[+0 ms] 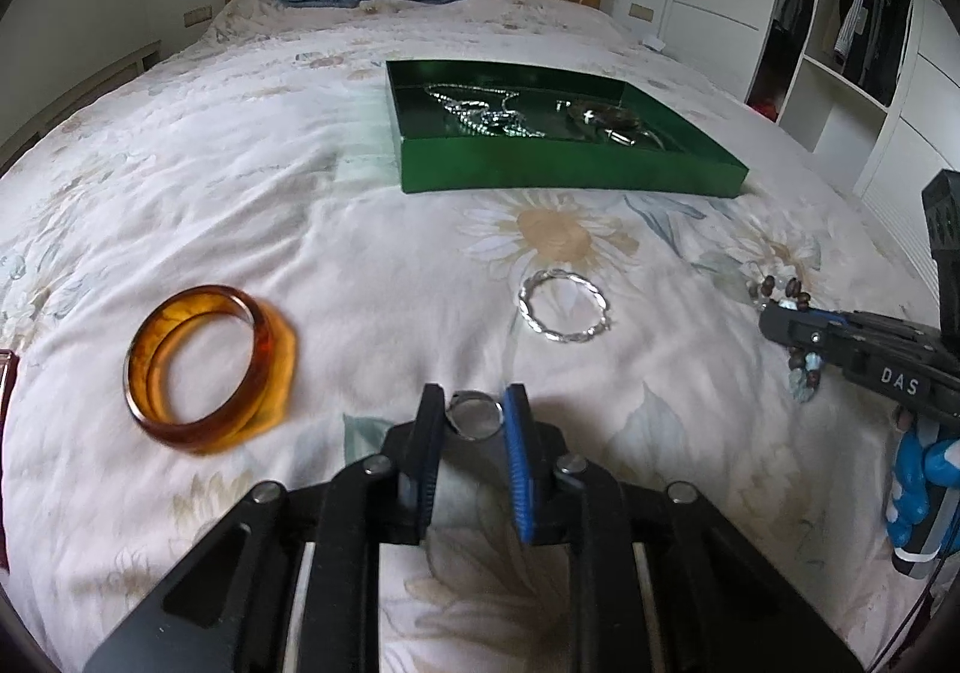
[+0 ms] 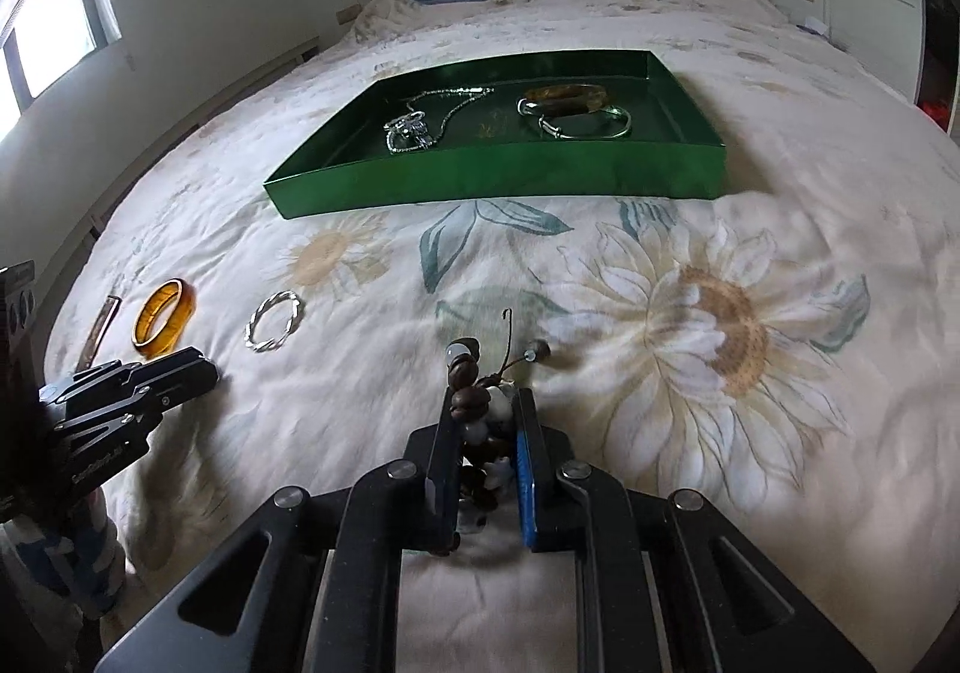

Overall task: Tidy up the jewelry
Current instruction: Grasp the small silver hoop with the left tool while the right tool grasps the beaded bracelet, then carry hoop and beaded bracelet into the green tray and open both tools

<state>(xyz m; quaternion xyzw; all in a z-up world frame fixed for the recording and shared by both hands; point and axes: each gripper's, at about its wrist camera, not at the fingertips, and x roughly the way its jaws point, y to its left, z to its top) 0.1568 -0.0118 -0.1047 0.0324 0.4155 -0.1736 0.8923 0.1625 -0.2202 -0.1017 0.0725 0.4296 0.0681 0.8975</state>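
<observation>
Pinching a small silver ring in our left gripper, we are clamping a beaded bracelet in our right gripper above the bed. The green tray is lying ahead, the amber bangle and twisted silver bangle lying loose on the bedspread.

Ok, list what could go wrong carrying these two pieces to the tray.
1. The left gripper pinches the small silver ring only at its fingertips; it could pop out onto the bedspread.
2. The bead bracelet in the right gripper hangs in loose strands that might snag the green tray wall or the chains inside.
</observation>
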